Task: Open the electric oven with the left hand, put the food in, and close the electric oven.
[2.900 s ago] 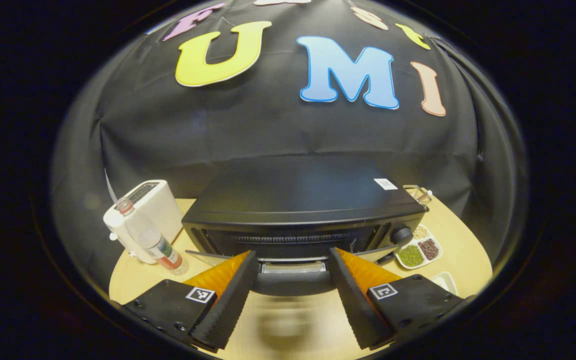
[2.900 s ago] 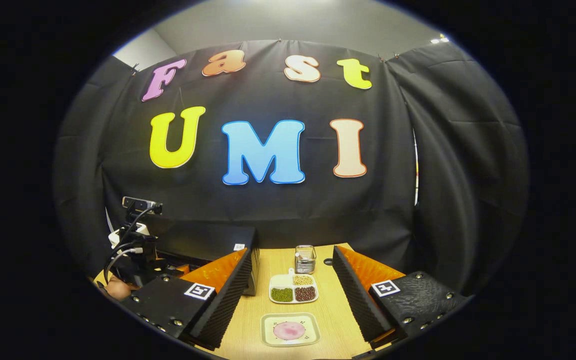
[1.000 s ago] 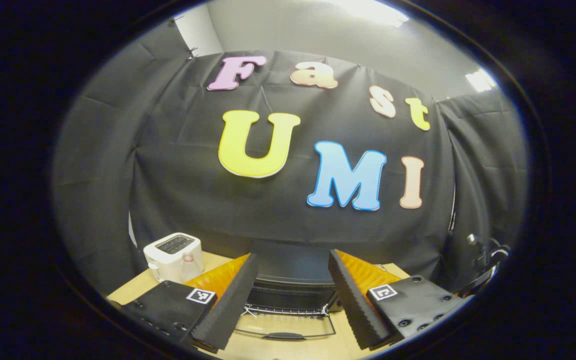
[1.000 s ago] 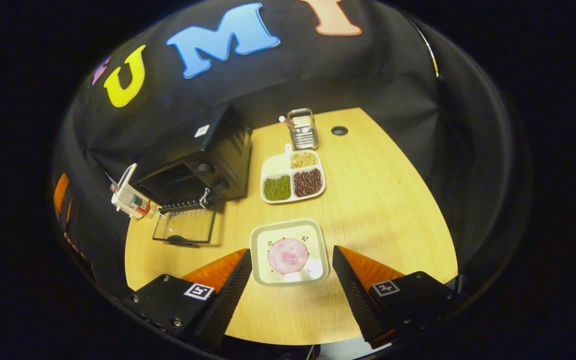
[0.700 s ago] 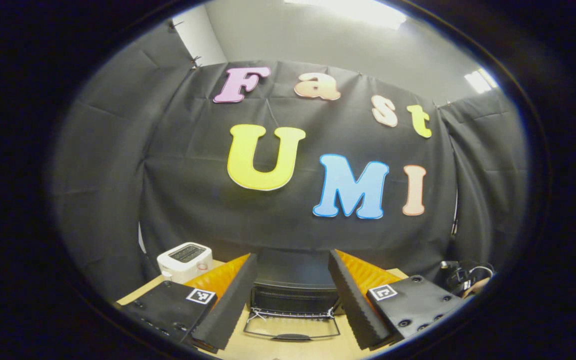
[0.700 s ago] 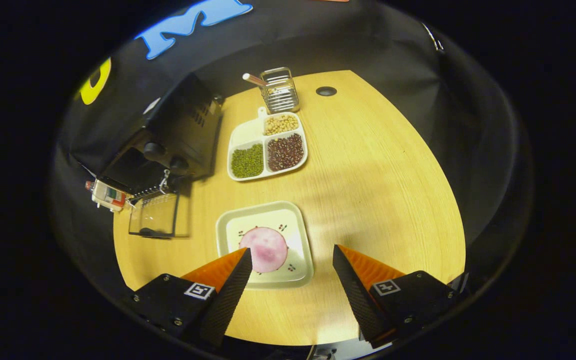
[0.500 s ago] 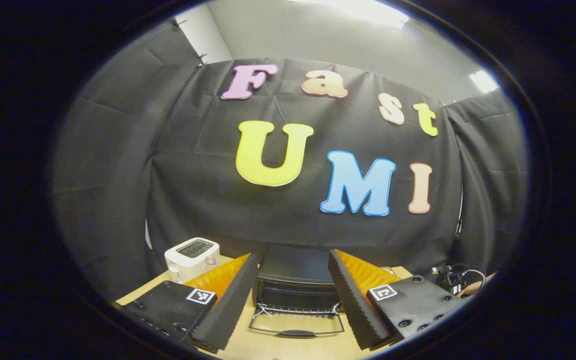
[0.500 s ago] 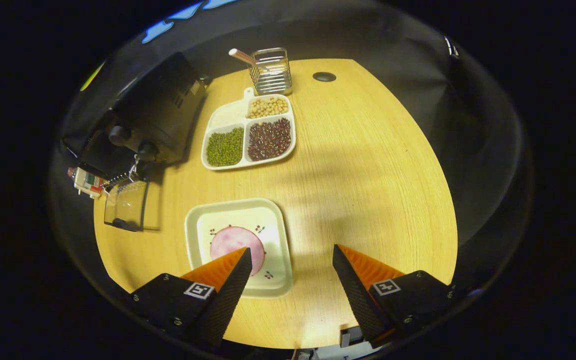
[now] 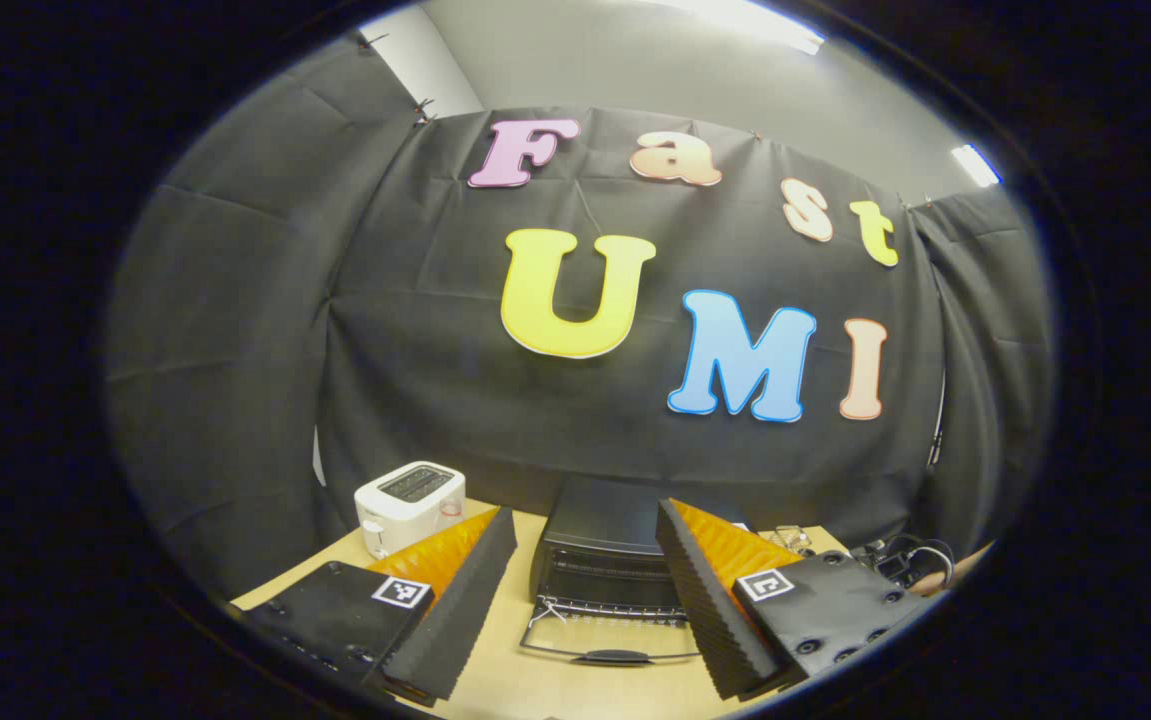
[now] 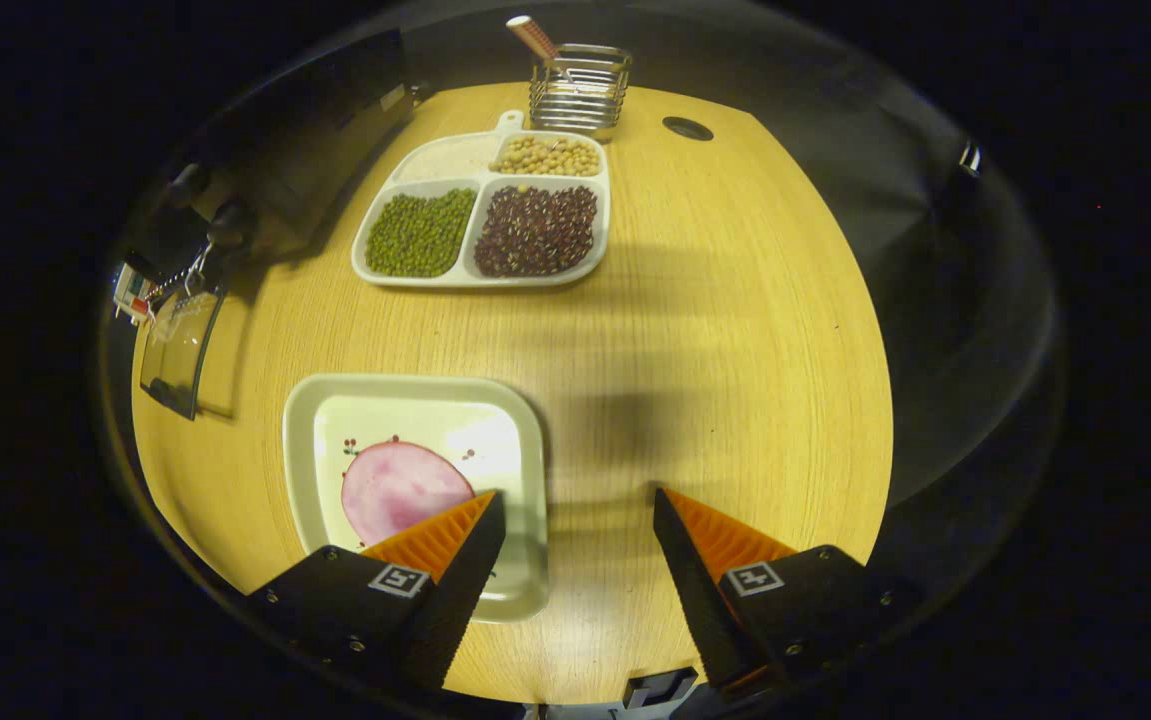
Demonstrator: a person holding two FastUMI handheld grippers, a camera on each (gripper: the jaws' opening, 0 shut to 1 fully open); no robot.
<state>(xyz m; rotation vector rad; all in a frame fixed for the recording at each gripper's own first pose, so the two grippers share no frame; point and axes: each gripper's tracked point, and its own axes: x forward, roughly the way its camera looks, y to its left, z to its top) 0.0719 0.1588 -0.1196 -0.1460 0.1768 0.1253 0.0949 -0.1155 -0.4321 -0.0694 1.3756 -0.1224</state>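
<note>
The black electric oven (image 9: 603, 560) stands on the table with its glass door (image 9: 611, 640) folded down flat. My left gripper (image 9: 584, 512) hangs open, well back from the oven, nothing between its fingers. In the right gripper view the oven (image 10: 285, 150) sits at the upper left, its door (image 10: 175, 350) lying open. A cream square plate (image 10: 525, 450) carries a round pink slice of food (image 10: 397, 488). My right gripper (image 10: 575, 495) is open just above the table, its left finger over the plate's right rim and its right finger over bare wood.
A white toaster (image 9: 407, 495) stands left of the oven. A divided tray (image 10: 480, 275) of beans and a wire holder (image 10: 578, 85) lie behind the plate on the wooden table (image 10: 735, 350). A small bottle (image 10: 130, 290) sits by the oven door.
The oven door went from held at its handle to lying flat open. My left gripper drew back from it. My right gripper tilted down and dropped close over the plate's right edge.
</note>
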